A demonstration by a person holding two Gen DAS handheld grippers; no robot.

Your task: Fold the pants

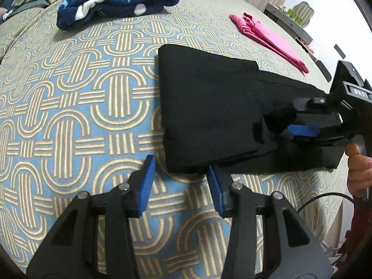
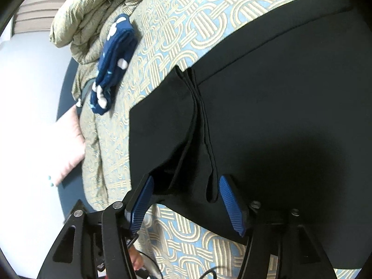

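The black pants [image 1: 209, 107] lie folded on the patterned bedspread [image 1: 69, 107]. My left gripper [image 1: 180, 172] is open, its blue pads at the near edge of the pants, holding nothing. My right gripper [image 1: 300, 131] shows at the right in the left wrist view, resting on the pants' right part. In the right wrist view, the right gripper [image 2: 186, 186] is open, its blue pads on either side of a bunched fold of the black pants [image 2: 267, 116], not clamped on it.
A folded navy blanket with white shapes [image 1: 116, 2] [image 2: 114, 62] lies at the far side of the bed. A pink garment [image 1: 269, 39] lies at the far right. A crumpled olive quilt [image 2: 93, 18] is piled by the headboard. The bed edge is near the person's hand [image 1: 358, 169].
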